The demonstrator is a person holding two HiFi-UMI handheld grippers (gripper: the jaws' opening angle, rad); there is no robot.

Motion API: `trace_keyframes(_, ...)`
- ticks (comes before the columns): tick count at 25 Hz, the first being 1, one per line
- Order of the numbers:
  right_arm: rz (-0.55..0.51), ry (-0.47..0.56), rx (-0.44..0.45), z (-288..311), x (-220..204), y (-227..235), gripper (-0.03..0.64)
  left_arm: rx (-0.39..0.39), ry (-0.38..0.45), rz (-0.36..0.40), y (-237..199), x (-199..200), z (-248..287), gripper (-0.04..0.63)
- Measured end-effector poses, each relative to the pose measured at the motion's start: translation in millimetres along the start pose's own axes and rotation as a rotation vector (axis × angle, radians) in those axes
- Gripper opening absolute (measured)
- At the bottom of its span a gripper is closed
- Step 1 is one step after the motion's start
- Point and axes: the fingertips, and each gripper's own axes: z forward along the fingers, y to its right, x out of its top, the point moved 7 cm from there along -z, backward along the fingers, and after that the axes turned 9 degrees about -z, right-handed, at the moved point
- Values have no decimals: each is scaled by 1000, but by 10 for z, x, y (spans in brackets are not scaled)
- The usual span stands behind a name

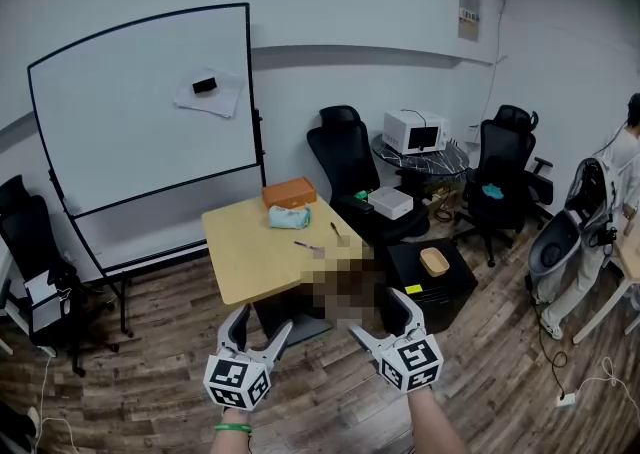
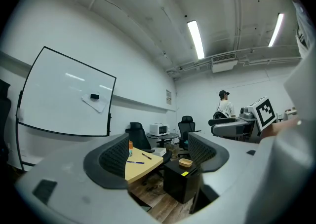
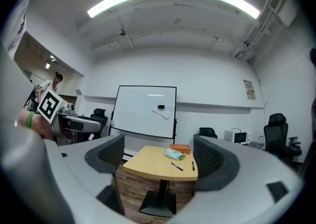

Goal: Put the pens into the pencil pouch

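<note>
Left hand-held gripper (image 1: 262,322) and right hand-held gripper (image 1: 382,316) released, empty, short of the desk (image 1: 250,247).
Blue pen (image 1: 303,244) and black pen (image 1: 335,230) lie toward the desk's right edge, pencil pouch (image 1: 289,217) by the far edge, just beside an orange box (image 1: 289,192). Pens are judged light, stiff, roll-prone, best taken mid-barrel; pouch soft. Black cabinet (image 1: 450,297) stands alongside.

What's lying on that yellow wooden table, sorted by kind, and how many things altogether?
Pens: 2, a blue pen and a black pen
Pouches: 1, a pale green fabric pouch
Boxes: 1, an orange rectangular box
Total: 4
</note>
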Motion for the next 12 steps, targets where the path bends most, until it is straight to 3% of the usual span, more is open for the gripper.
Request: trace_keyframes(12, -6, 2, 36, 67, -123, 155, 420, 7, -25, 23, 78, -66, 127, 342)
